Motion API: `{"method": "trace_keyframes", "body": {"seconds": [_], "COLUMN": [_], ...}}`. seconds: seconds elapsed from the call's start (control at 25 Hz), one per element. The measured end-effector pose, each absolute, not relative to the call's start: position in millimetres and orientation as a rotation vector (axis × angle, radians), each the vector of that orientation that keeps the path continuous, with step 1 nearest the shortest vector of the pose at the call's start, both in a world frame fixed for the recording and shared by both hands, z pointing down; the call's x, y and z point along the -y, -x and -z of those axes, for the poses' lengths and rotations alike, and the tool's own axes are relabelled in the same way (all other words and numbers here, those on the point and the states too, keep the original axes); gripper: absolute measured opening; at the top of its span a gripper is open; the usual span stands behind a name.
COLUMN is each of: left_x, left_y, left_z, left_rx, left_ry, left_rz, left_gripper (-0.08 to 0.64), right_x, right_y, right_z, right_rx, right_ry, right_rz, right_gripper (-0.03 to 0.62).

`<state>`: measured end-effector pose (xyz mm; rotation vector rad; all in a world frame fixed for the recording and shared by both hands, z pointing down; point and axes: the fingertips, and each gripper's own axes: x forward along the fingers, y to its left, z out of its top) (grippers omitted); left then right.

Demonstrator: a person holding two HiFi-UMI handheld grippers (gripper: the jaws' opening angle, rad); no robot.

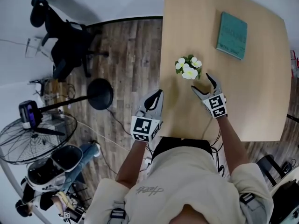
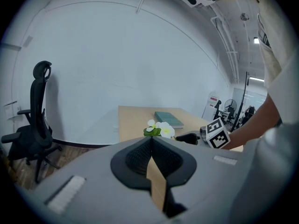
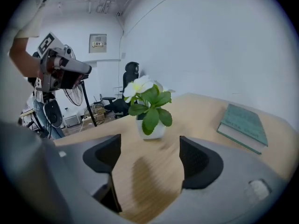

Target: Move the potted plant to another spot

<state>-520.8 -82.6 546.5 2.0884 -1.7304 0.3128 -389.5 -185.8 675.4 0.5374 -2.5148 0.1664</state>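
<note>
While the potted plant (image 1: 188,68) stands upright on the desk (image 1: 261,92), neither tool holds it. The scene therefore fits two stages alike: the pot about to be taken up, or the pot set down at its new spot and released. Whether this spot is the old one or the new one, the pictures cannot settle.

From the left, on the wooden floor well clear of the desk, there is one black office chair (image 1: 63,41) at the far side and one standing fan (image 1: 35,134) nearer the person. Next comes the left hand-held gripper (image 1: 158,98), its jaws pressed together with nothing between them. It hangs at the desk's near left edge, well short of the pot.

The plant follows: a small white pot with green leaves and white-and-yellow flowers, in the left half of the desk. Just near and right of it is the right hand-held gripper (image 1: 202,83), jaws spread wide and aimed at the pot. Its own view shows bare desk between the pads, with the pot a little beyond them and apart from both. Farthest right, at the far side, one teal book (image 1: 231,35) lies flat, well apart from the plant.

By count there are one potted plant, one book, one desk, one chair, one fan and two hand-held grippers, one closed and one open.
</note>
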Motion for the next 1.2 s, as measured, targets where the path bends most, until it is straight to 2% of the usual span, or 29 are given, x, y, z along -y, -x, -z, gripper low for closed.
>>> {"method": "trace_keyframes", "body": {"seconds": [0.16, 0.24, 0.48, 0.56, 0.68, 0.84, 1.2], "left_x": [74, 71, 64, 65, 66, 67, 72], "left_y": [509, 504, 490, 483, 475, 471, 475], "left_z": [-541, -536, -522, -517, -507, -488, -440], "left_rx": [1.735, 1.741, 1.767, 1.77, 1.781, 1.814, 1.933], "left_ry": [-2.096, -2.102, -2.117, -2.129, -2.157, -2.186, -2.254], "left_rz": [-0.314, -0.312, -0.308, -0.307, -0.312, -0.307, -0.297], "left_gripper": [0.017, 0.017, 0.017, 0.017, 0.017, 0.017, 0.017], "right_x": [160, 151, 143, 143, 141, 136, 142], "right_y": [368, 358, 338, 331, 321, 310, 283], "right_z": [-648, -630, -579, -562, -543, -522, -466], "right_rx": [2.558, 2.586, 2.665, 2.69, 2.728, 2.751, 2.833], "right_ry": [-0.536, -0.535, -0.55, -0.581, -0.604, -0.611, -0.773], "right_rz": [-0.131, -0.096, -0.03, 0.002, 0.04, 0.088, -0.048], "right_gripper": [0.344, 0.276, 0.176, 0.106, 0.052, 0.003, 0.002]}}
